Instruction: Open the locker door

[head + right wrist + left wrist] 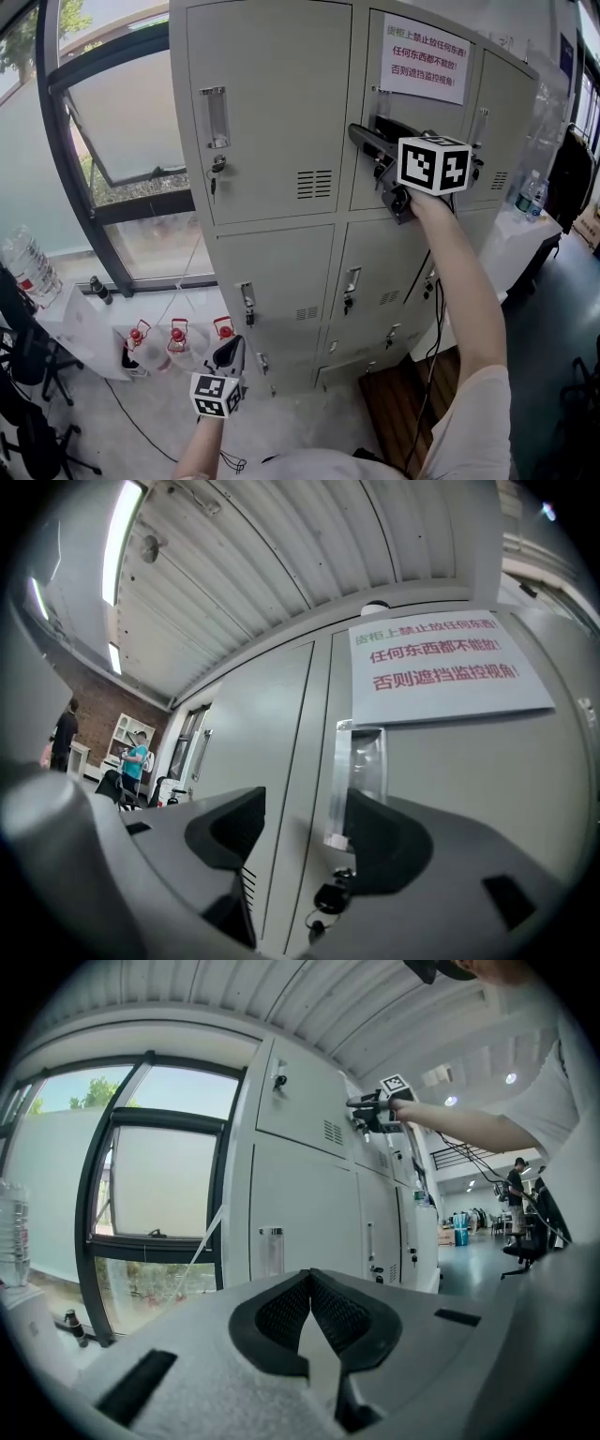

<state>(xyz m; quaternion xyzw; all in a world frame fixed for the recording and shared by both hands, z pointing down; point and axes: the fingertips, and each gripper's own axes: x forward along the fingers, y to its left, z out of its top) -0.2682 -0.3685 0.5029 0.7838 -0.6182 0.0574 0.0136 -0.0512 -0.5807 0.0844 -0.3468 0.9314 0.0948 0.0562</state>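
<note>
The grey locker bank (281, 253) fills the head view. Its upper middle door (370, 56) carries a white paper sign (427, 58) with red print. My right gripper (361, 139) is raised to that door, open, its tips at the door's left edge. In the right gripper view the jaws (305, 808) stand apart around the clear upright handle (361, 780), without touching it; a key (328, 897) hangs below. My left gripper (228, 352) hangs low in front of the bottom lockers, shut on nothing (307, 1283).
The upper left door has its own handle (216, 117) and key (216, 173). A window (112, 122) stands left of the lockers, with red-capped bottles (173, 336) on the floor below. A white table (525, 234) holding a bottle (530, 192) is at the right.
</note>
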